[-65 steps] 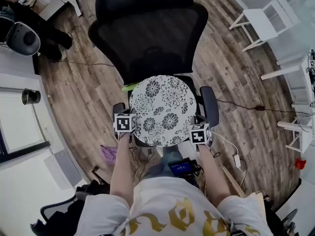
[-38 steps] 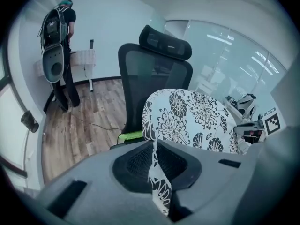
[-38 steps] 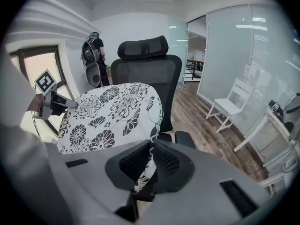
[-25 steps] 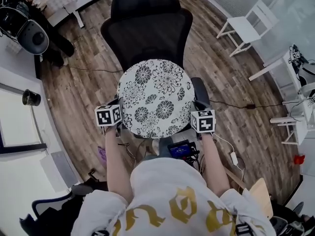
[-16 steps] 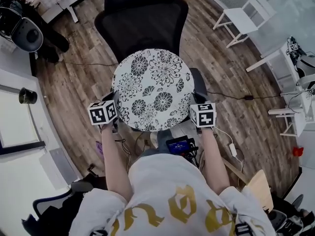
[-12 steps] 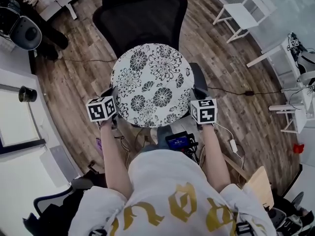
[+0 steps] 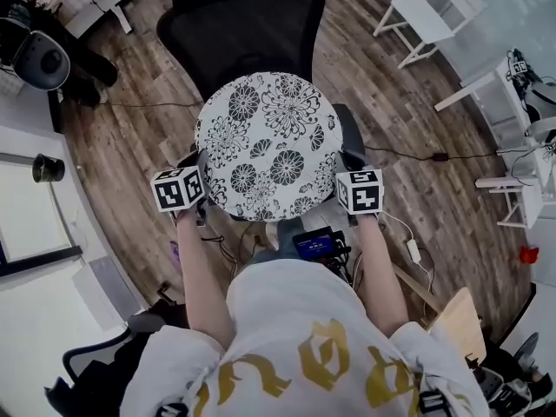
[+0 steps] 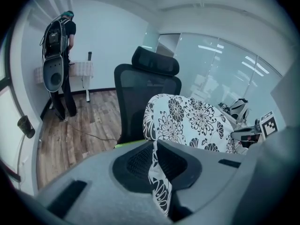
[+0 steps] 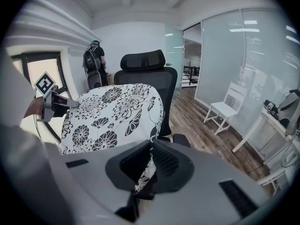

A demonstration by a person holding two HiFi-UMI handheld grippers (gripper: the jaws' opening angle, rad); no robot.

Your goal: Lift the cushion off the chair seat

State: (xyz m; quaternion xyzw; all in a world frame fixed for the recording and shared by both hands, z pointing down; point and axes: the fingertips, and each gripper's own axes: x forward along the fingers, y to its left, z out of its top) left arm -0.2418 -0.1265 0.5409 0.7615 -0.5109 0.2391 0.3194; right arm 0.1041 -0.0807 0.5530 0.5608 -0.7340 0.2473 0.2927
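The round white cushion with black flowers (image 7: pixel 265 146) hangs in the air above the seat of the black mesh office chair (image 7: pixel 243 24), held by its near edge on both sides. My left gripper (image 7: pixel 201 191) is shut on the cushion's left edge (image 8: pixel 158 184). My right gripper (image 7: pixel 340 181) pinches the right edge (image 9: pixel 146 170), its jaws still closing a little on the fabric. In the left gripper view the cushion (image 8: pixel 192 123) rises tilted in front of the chair back (image 8: pixel 147 90). The same cushion (image 9: pixel 112 114) shows in the right gripper view.
A black armrest (image 7: pixel 349 142) sticks out under the cushion's right side. White chair (image 7: pixel 426 11) and white tables (image 7: pixel 521 120) stand to the right. A cable (image 7: pixel 408 159) runs over the wood floor. A person with a backpack (image 8: pixel 58 60) stands far left.
The cushion has come up off the seat and now covers more of the chair in the head view. Both grippers stayed on its near edge and rose with it.
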